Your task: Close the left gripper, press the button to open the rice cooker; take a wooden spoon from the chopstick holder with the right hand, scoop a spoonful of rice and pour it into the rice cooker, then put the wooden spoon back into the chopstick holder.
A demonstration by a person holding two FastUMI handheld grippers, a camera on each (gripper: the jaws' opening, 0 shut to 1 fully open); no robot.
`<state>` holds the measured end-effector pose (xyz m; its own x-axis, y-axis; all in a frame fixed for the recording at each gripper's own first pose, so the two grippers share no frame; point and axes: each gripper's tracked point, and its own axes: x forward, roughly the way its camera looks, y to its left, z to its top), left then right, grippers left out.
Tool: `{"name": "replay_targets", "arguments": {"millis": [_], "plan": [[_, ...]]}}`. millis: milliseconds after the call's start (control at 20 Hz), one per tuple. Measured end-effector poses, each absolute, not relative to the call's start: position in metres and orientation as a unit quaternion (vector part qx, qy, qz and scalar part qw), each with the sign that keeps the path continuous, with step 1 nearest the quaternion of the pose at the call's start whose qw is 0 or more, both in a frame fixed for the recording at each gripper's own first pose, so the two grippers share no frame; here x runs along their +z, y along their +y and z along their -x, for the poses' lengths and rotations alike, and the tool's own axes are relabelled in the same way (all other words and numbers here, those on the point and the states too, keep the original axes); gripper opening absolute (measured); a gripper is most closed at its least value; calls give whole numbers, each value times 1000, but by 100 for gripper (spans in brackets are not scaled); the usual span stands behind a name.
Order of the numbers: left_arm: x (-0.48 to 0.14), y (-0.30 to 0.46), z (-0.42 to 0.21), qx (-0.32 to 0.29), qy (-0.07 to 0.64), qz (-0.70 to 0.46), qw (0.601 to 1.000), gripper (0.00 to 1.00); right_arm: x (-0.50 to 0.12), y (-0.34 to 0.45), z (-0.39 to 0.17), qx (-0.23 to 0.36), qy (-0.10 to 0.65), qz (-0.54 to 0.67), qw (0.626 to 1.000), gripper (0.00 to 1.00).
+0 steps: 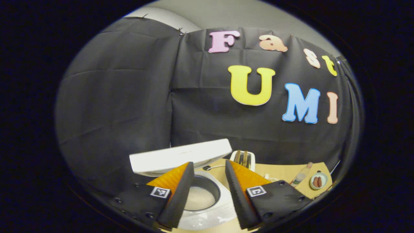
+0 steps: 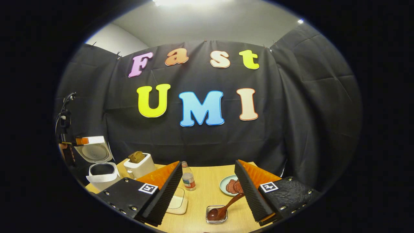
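Note:
The white rice cooker (image 1: 207, 216) stands open below my left gripper (image 1: 209, 163), lid (image 1: 181, 155) raised and pale contents showing in the inner pot (image 1: 199, 197). That gripper is open, a finger on each side of the pot, touching nothing. In the right gripper view the cooker (image 2: 102, 173) sits far left with its lid (image 2: 93, 150) up, and the left gripper (image 2: 72, 145) hovers beside it. My right gripper (image 2: 207, 161) is open over the table. The wooden spoon (image 2: 223, 208) rests bowl-down in a small clear holder (image 2: 216, 217), its handle leaning toward the right-hand finger.
On the wooden table (image 2: 207, 181) stand a white toaster (image 2: 139, 165) with bread, a small bottle (image 2: 187, 178), a plate (image 2: 224, 186) of brown food and a flat white square dish (image 2: 178, 202). The black cloth wall closes off the back and both sides.

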<state>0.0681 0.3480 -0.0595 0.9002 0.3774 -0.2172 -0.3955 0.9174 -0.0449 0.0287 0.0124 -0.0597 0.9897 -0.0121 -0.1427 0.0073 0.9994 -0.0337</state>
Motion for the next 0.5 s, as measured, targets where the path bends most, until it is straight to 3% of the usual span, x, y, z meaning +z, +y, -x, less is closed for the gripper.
{"name": "replay_targets", "arguments": {"millis": [50, 100, 350, 500], "plan": [[-44, 338, -62, 196, 82, 40, 976, 91, -60, 10, -29, -4, 72, 14, 997, 99], [-29, 325, -58, 187, 61, 37, 980, 95, -62, 7, -29, -4, 74, 12, 997, 99], [12, 233, -31, 116, -27, 37, 992, 96, -72, -10, -30, -1, 87, -7, 996, 98], [30, 206, -16, 115, -65, 18, 991, 95, -86, -22, -30, -1, 101, -9, 995, 98]]}}
